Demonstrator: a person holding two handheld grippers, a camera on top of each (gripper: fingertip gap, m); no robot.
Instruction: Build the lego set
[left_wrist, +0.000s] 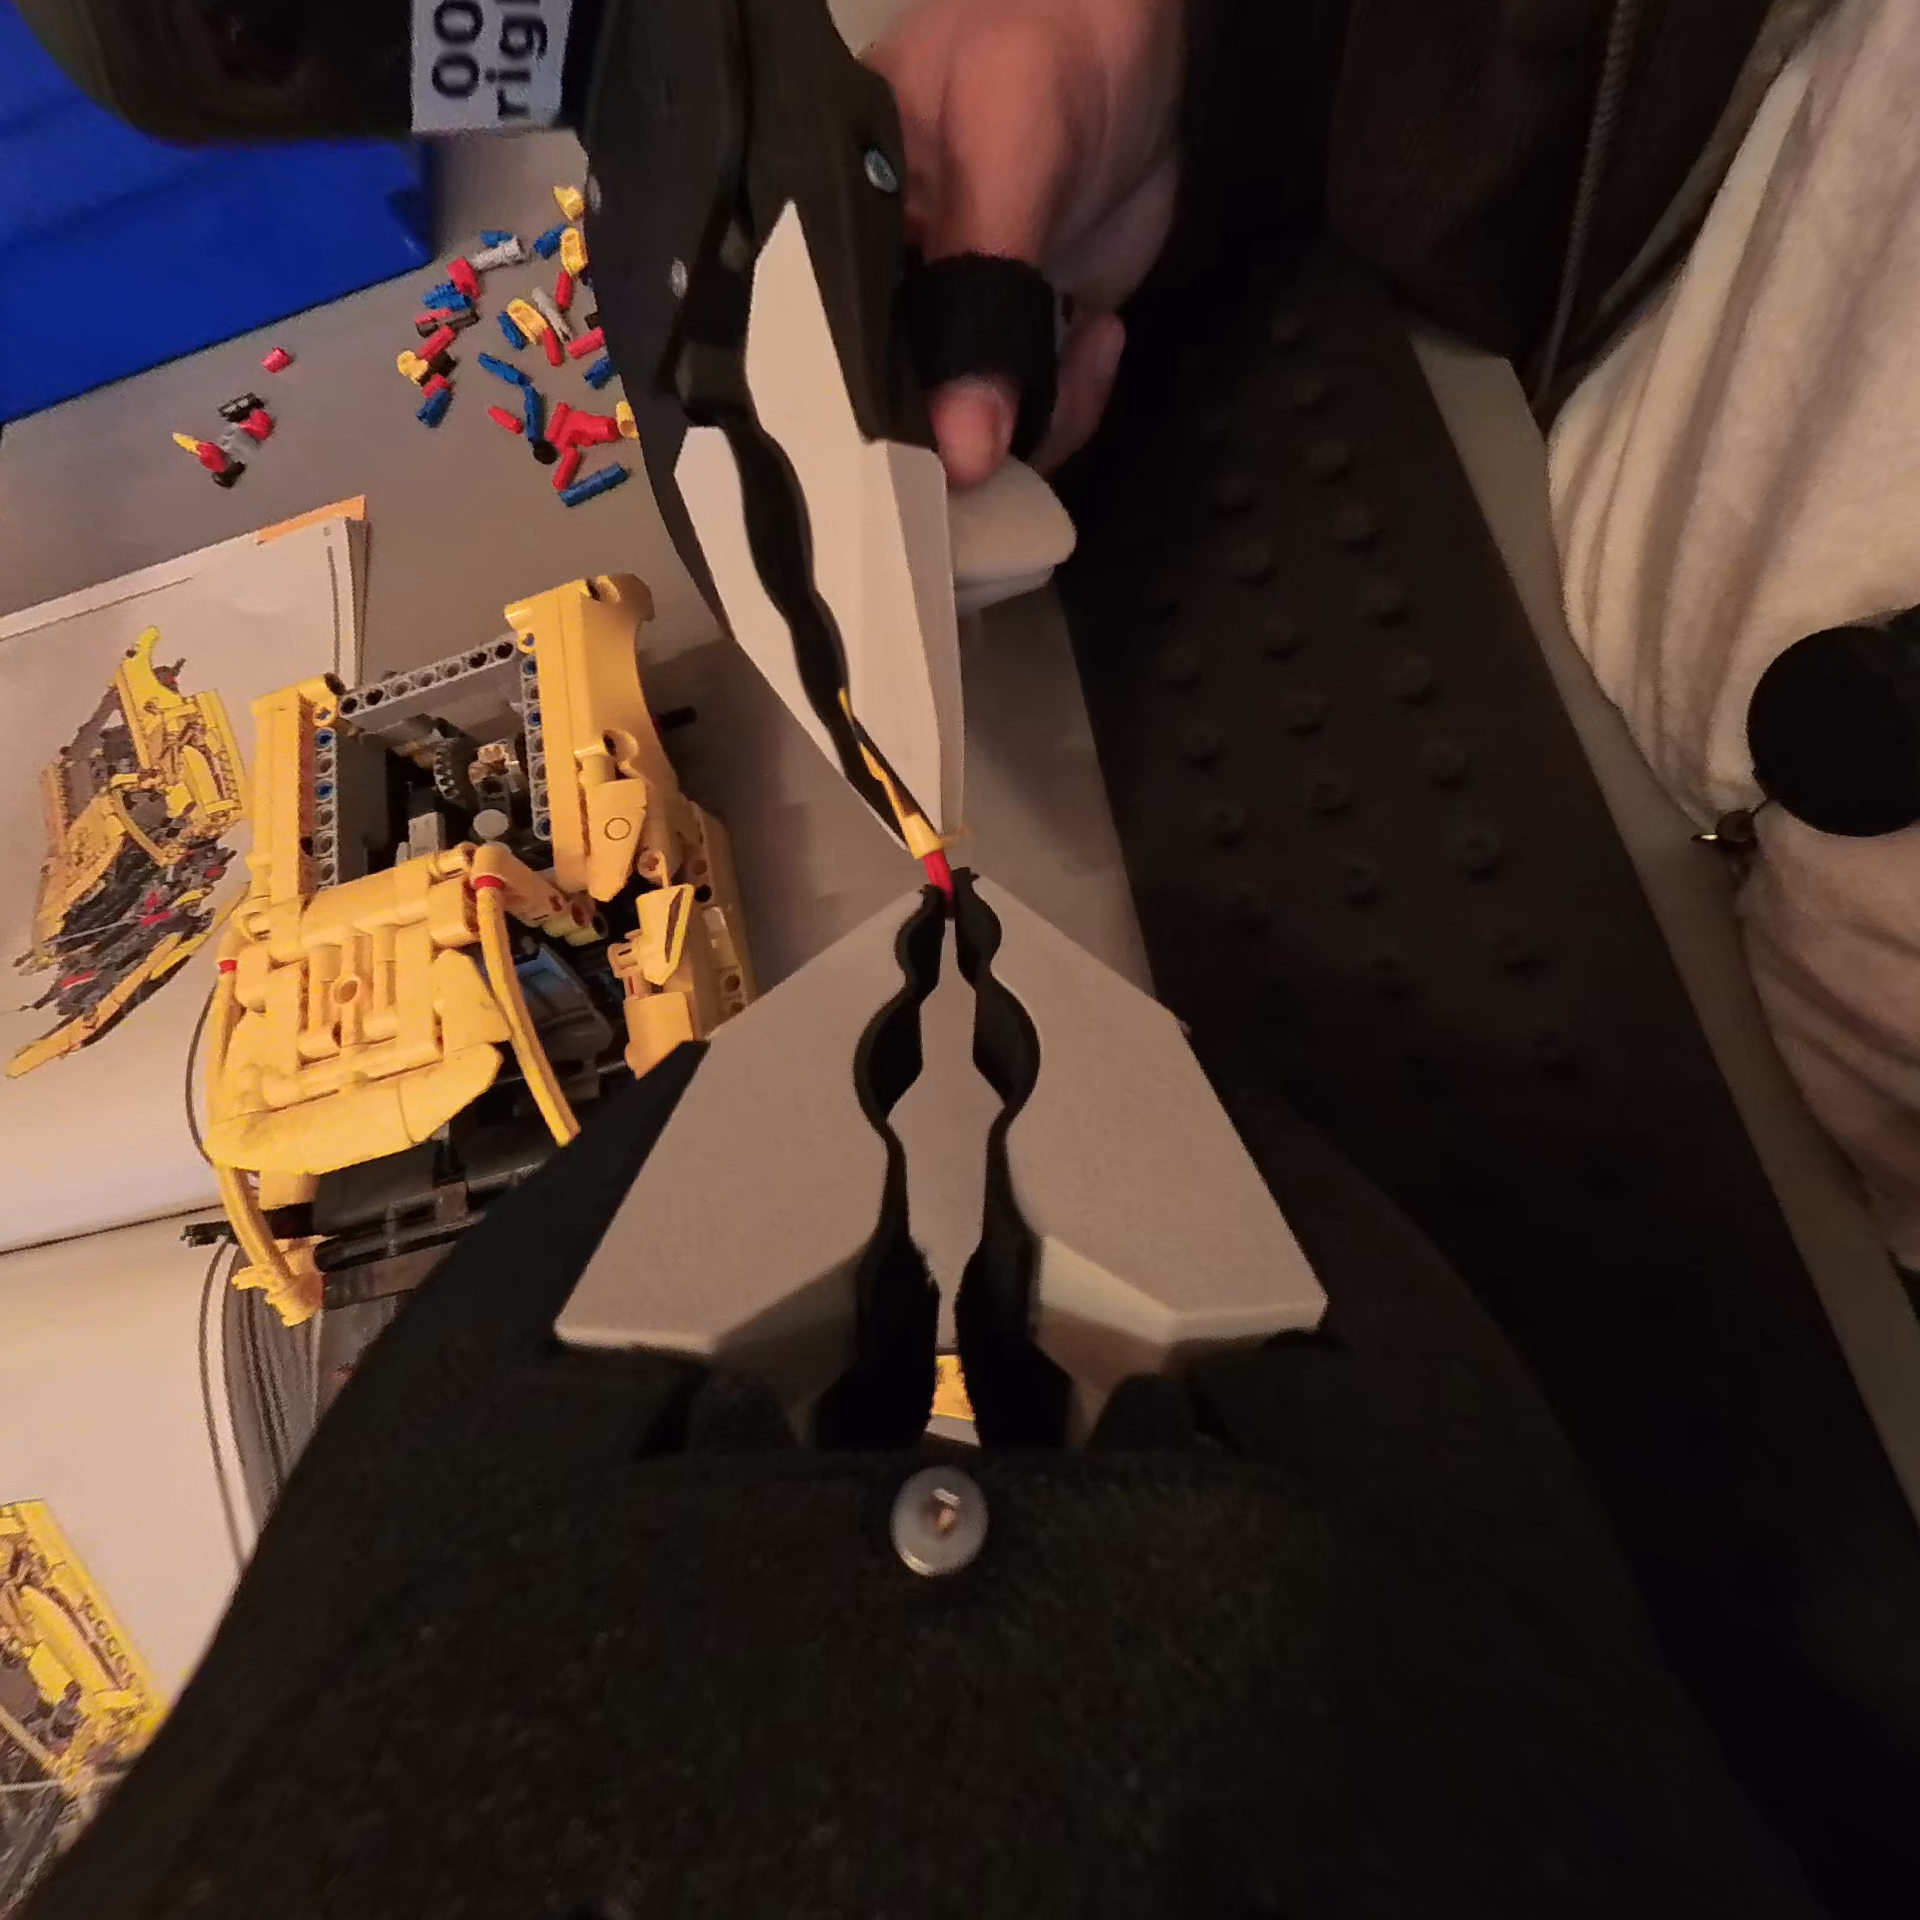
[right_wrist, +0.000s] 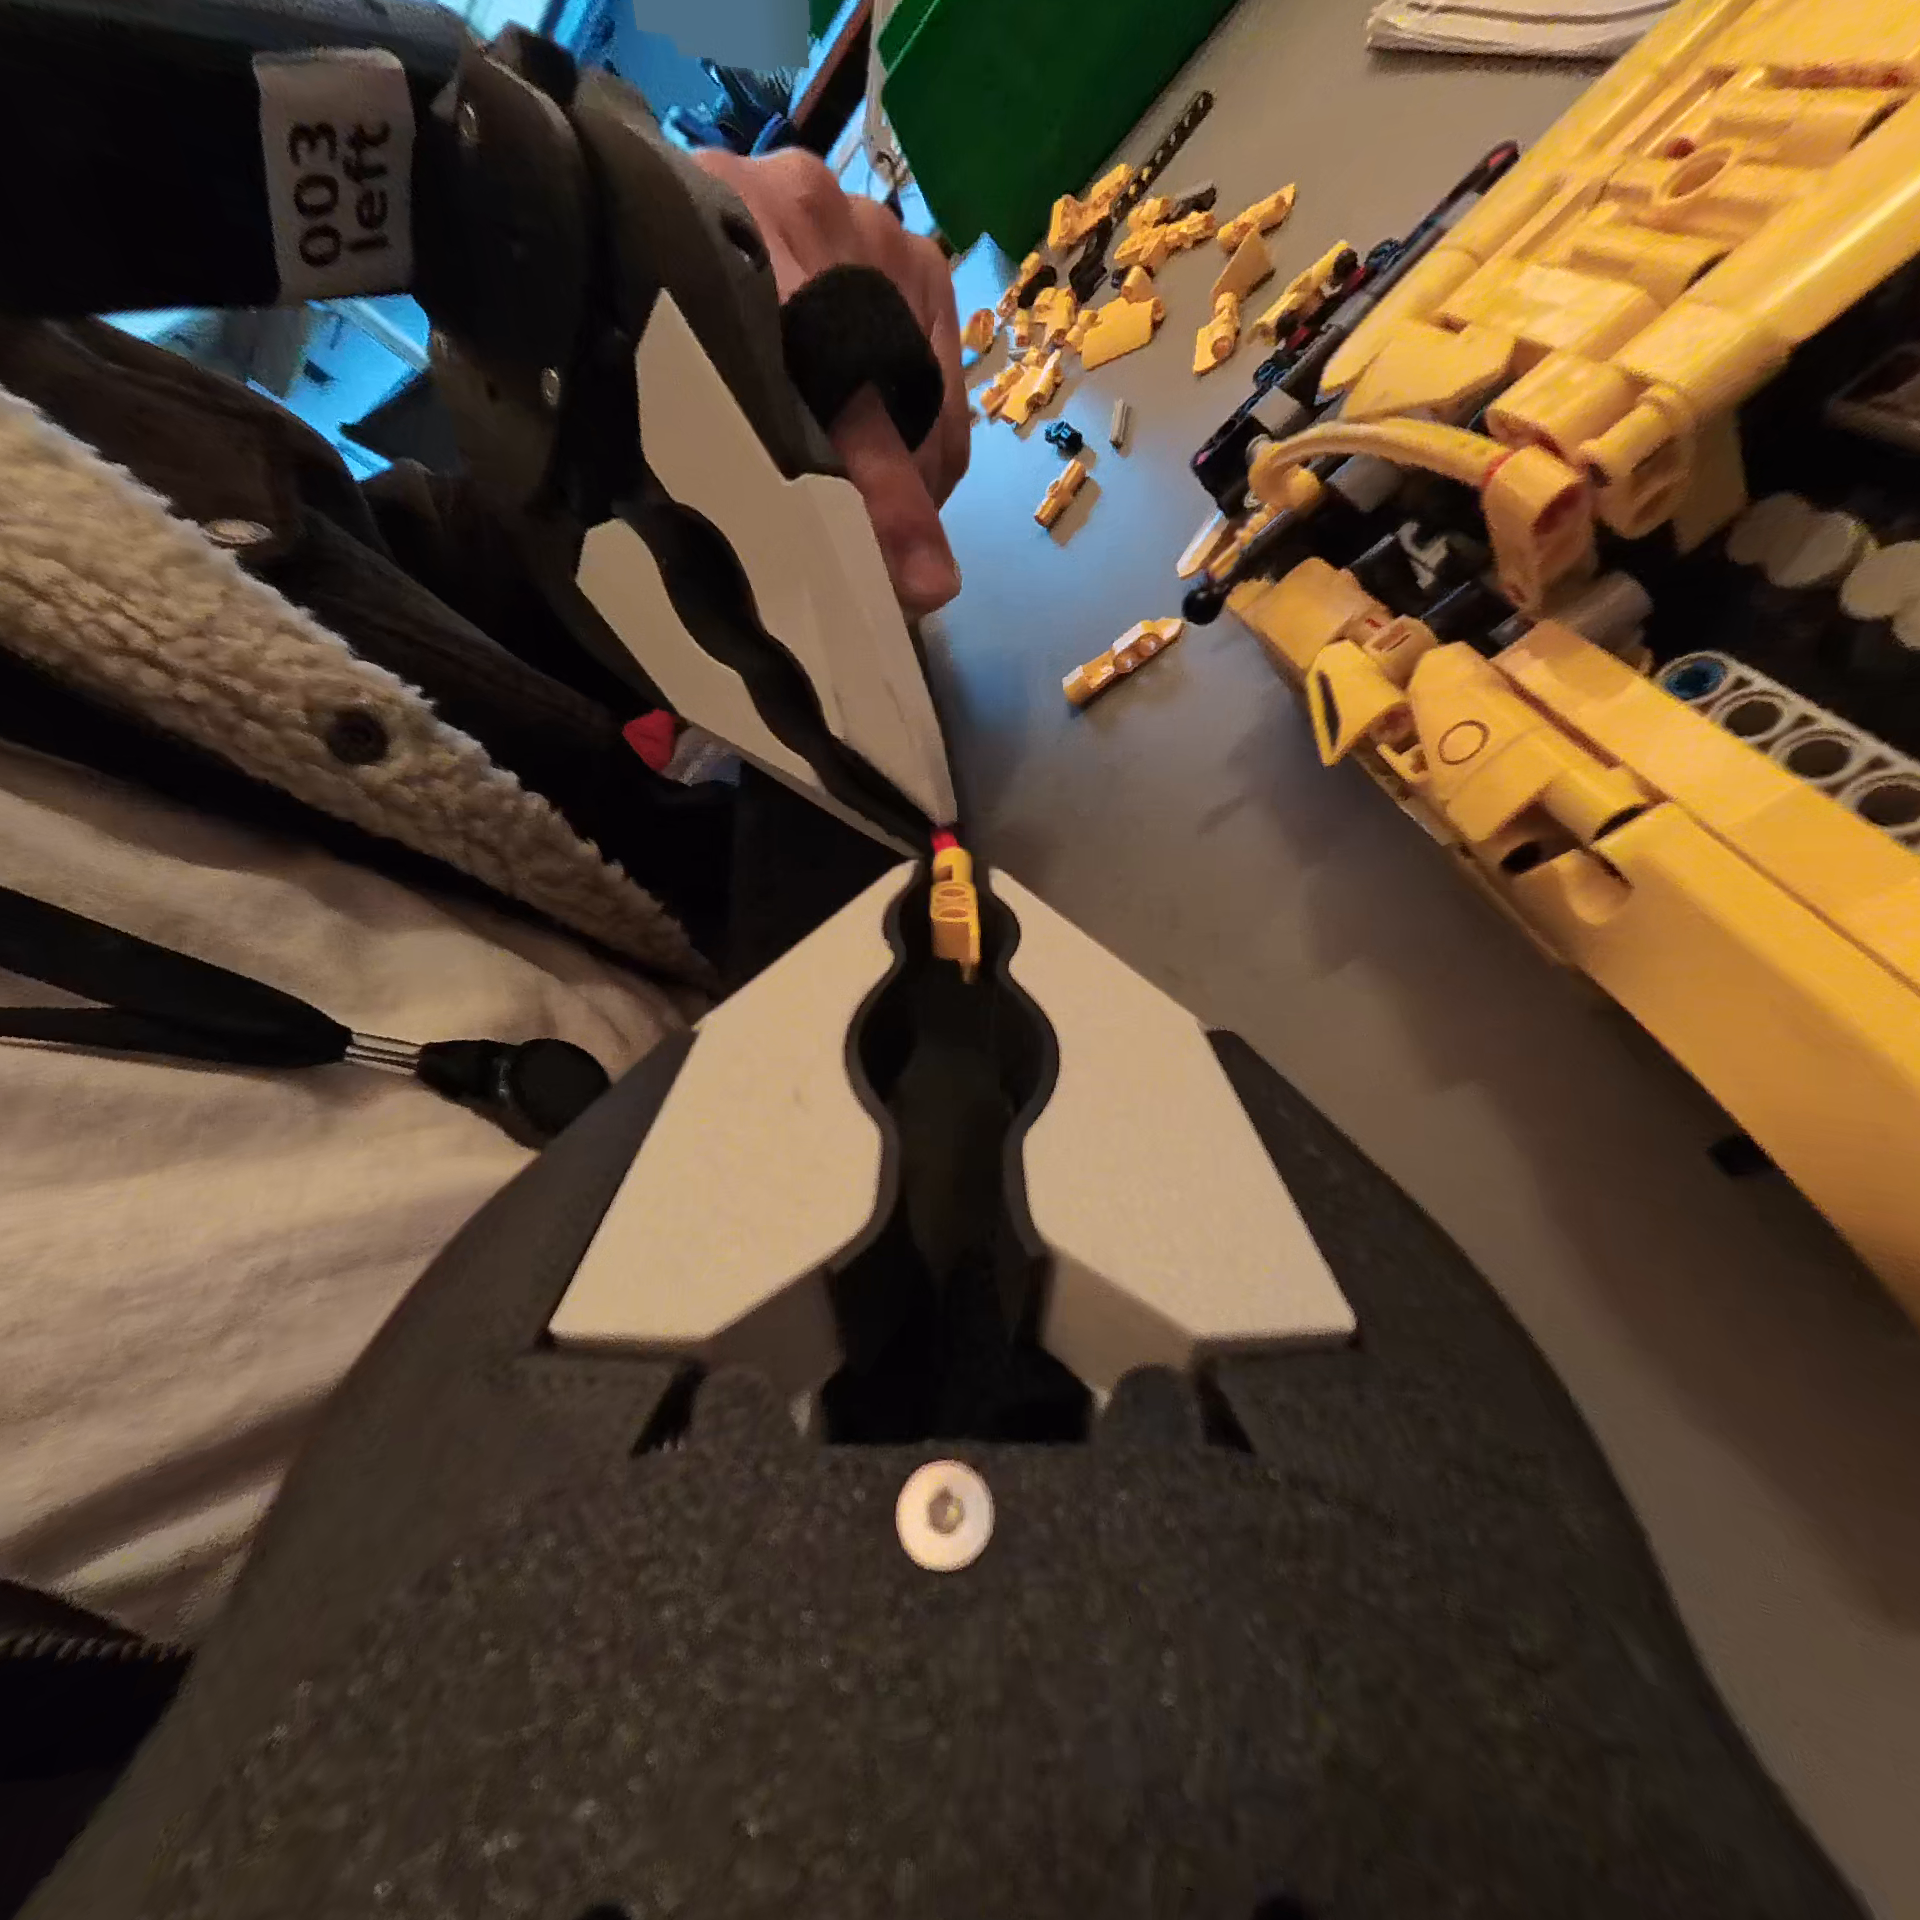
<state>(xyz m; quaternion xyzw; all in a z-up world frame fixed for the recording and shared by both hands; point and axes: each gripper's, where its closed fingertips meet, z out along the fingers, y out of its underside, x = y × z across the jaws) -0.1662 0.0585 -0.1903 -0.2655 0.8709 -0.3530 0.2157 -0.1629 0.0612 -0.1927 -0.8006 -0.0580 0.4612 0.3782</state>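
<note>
Red pin (left_wrist: 938, 871) and yellow connector (right_wrist: 954, 902) meet tip to tip at frame centre, above the table edge. The left gripper (left_wrist: 943, 896) is clamped on the pin; the right gripper (right_wrist: 951, 883) is clamped on the connector. Keep both axes in line and press straight, not twisting, so neither slips. The yellow model (left_wrist: 436, 914) waits at left of the left wrist view.

A white label (left_wrist: 488, 62) with dark print, cut off by the frame edge, sits on the black body of the right gripper (left_wrist: 928, 821). A second white label (right_wrist: 332, 177) sits on the left gripper (right_wrist: 932, 828). The instruction booklet (left_wrist: 177, 665) shows pictures; no writing there is legible.
</note>
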